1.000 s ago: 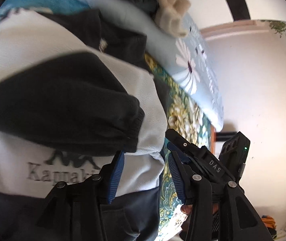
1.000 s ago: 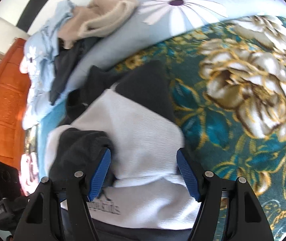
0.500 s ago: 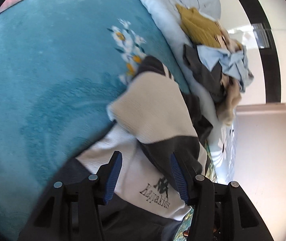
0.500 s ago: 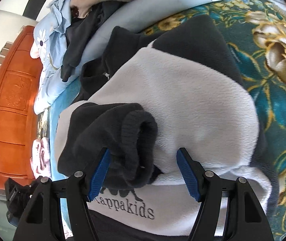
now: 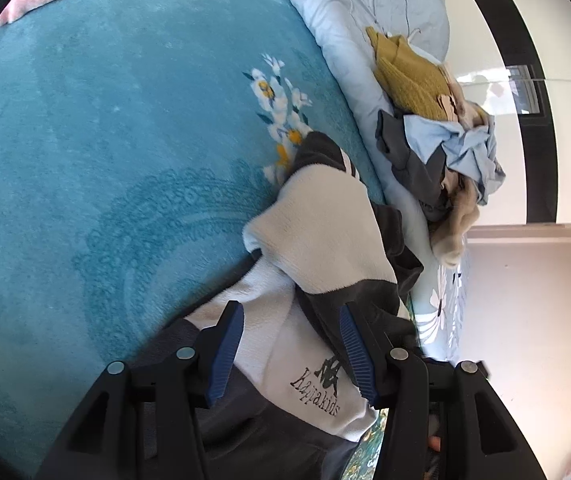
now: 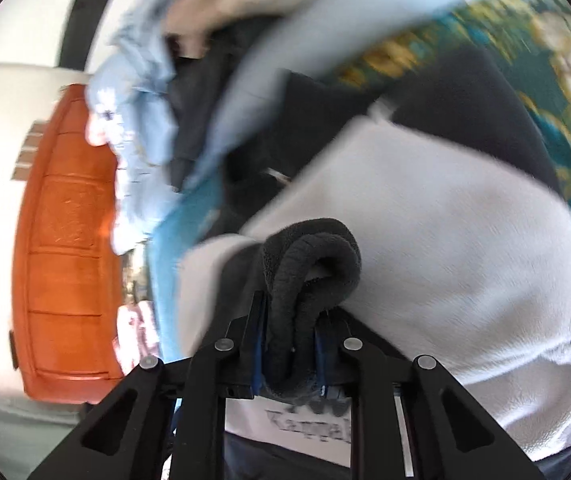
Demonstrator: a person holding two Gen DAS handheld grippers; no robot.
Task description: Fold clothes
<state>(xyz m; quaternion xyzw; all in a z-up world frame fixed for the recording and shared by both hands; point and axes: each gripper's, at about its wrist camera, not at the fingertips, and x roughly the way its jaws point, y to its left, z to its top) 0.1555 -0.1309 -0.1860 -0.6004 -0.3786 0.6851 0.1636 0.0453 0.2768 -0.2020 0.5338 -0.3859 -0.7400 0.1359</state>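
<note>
Sweatshirt (image 5: 317,240) lay on the bed (image 5: 125,140), stretching away ahead of your jaws; right gripper (image 6: 291,356) had just clenched its dark cuff (image 6: 311,256), while left gripper (image 5: 291,354) hovered released over the chest logo.

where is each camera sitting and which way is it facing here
Left wrist: rides the left gripper, angled down over the white and dark fleece sweatshirt on the teal blanket; its blue-padded fingers stand apart, gripping nothing.
Right wrist: rides the right gripper, angled down at the same sweatshirt; its jaws have just been closing and now pinch the dark sleeve cuff, with an orange wooden headboard at the left.
Shared: the sweatshirt and the heap of unfolded clothes beyond it.
</note>
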